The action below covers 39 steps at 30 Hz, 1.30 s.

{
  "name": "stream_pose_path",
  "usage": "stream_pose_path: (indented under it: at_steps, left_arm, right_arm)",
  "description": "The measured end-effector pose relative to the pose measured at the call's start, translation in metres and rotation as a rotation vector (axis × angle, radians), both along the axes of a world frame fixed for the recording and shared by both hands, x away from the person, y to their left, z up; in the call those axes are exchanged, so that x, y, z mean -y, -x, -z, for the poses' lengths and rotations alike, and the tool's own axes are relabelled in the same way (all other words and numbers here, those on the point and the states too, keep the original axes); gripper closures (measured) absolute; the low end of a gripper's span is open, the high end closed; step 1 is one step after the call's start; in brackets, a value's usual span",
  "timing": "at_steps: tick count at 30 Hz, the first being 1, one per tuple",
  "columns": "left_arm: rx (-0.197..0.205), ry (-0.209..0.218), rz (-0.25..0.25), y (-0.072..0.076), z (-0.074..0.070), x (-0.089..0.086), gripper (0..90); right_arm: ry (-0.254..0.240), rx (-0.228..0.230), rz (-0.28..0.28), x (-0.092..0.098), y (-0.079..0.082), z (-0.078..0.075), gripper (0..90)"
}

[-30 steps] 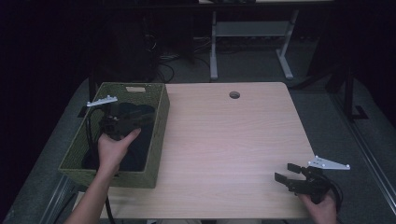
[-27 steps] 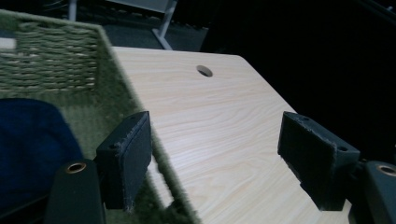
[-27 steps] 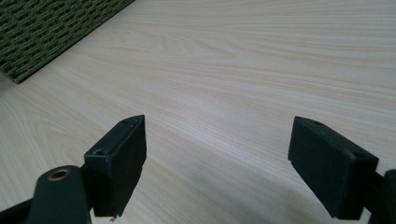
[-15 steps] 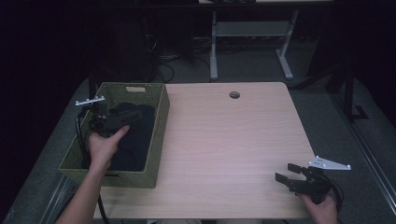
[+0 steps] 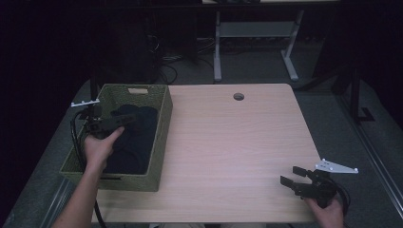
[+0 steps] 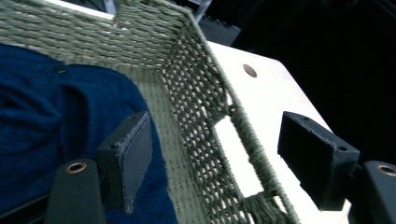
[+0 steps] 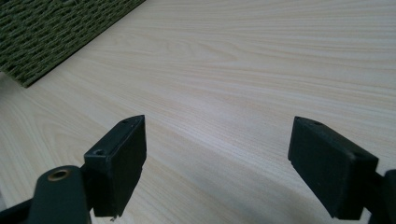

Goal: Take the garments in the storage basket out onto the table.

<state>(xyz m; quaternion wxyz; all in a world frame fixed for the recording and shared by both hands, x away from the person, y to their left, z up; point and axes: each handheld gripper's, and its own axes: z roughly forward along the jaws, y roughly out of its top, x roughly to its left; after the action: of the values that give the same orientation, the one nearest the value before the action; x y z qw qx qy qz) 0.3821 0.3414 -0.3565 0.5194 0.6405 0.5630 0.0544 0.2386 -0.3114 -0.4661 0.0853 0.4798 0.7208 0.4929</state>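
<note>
Jaws on the left gripper (image 5: 124, 119) are spread wide with nothing between them, hanging over the green woven basket (image 5: 160, 137) at the left end of the counter (image 5: 237, 142). From the left gripper view, one pad (image 6: 132, 156) sits above the dark blue cloth (image 6: 42, 116) and the other is out past the basket's right wall, so the gripper kind of straddles that rim. Right gripper (image 5: 298, 179) is parked way over at the near right corner of the counter, jaws also wide open, just bare wood under them.

Progress-wise, I'd say the main bit looks done: the cloth is lying inside the basket, bunched up on the floor of it, and neither gripper has hold of anything. Looks like a put-it-in-the-basket job with only the pulling back left, though if the plan is to take it out instead, then nothing's started.

As for orientation, the cloth is a crumpled heap, but the dark mass (image 5: 130, 140) runs lengthwise along the basket's long side, from the far end toward the person. No obvious front or back end on it that I can make out.
</note>
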Motion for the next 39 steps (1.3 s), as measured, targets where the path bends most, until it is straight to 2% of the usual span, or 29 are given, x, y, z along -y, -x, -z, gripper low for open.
stream_pose_path:
  at_steps: [5, 8, 18, 21, 31, 39]
  left_arm:
    - [-0.043, -0.013, -0.03, -0.002, 0.009, -0.01, 26.1]
    - [-0.065, -0.006, -0.053, -0.004, 0.014, -0.015, 26.2]
    - [-0.126, -0.012, -0.087, -0.01, 0.025, -0.025, 28.5]
    - [-0.148, -0.028, -0.099, -0.013, 0.029, -0.027, 28.6]
    - [-0.208, -0.059, -0.122, -0.019, 0.039, -0.029, 29.6]
    - [-0.29, -0.083, -0.116, -0.023, 0.045, -0.03, 29.6]
  right_arm:
    - [-0.004, 0.001, -0.001, 0.0, 0.0, 0.0, 19.0]
    - [-0.006, -0.002, -0.005, 0.0, 0.0, 0.0, 18.9]
    - [-0.01, -0.001, -0.009, 0.0, 0.0, 0.0, 19.0]
    - [-0.011, -0.002, -0.01, -0.001, 0.0, 0.0, 18.9]
    - [-0.01, 0.001, -0.015, -0.001, 0.0, 0.0, 18.9]
    - [-0.011, 0.004, -0.019, 0.0, 0.0, 0.0, 18.9]
